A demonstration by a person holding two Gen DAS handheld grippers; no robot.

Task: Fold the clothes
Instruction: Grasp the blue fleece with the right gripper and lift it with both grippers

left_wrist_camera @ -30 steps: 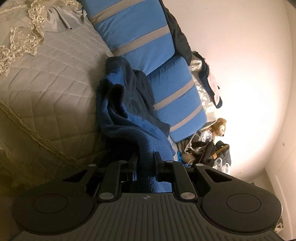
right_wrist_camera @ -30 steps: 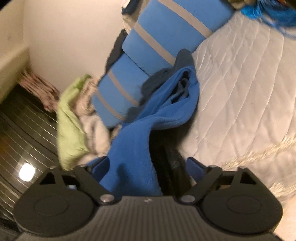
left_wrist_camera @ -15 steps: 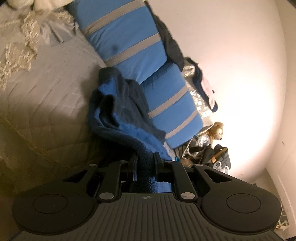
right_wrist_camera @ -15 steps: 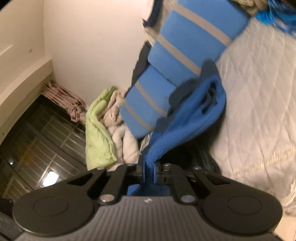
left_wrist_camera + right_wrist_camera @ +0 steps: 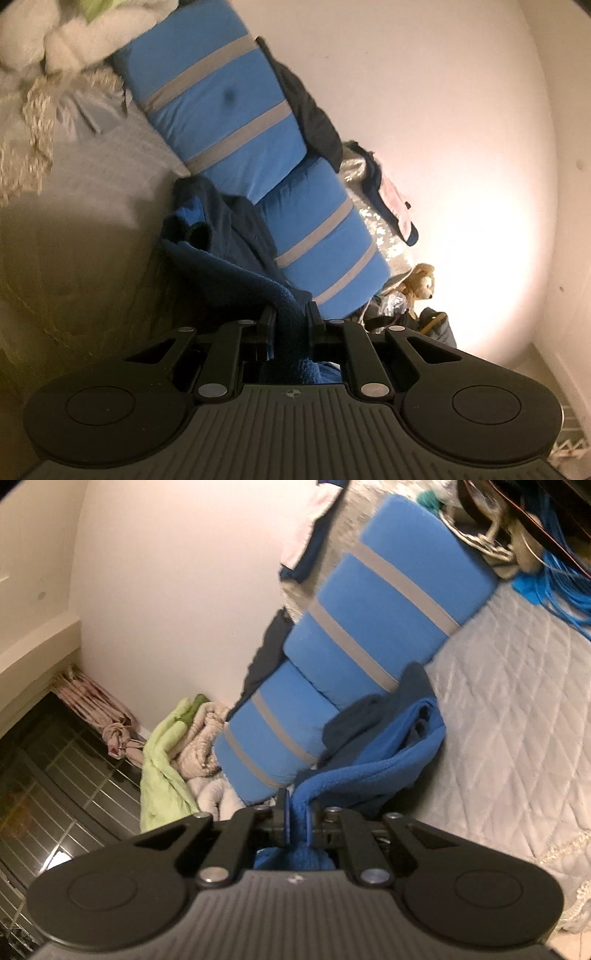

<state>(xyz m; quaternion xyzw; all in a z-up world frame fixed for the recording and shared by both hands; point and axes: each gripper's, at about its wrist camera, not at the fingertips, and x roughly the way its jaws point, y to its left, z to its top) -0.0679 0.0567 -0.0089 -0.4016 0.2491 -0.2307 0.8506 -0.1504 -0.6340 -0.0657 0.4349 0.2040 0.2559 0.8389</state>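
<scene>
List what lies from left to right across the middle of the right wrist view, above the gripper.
Dark window → bundled pink curtain → green blanket → blue grey-striped pillow → blue fleece garment, pinched in the right gripper → quilted white bedspread.

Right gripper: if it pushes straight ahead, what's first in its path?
Probably the blue fleece garment that the right gripper already pinches; beyond it, the striped blue pillow. Depth is unclear.
</scene>
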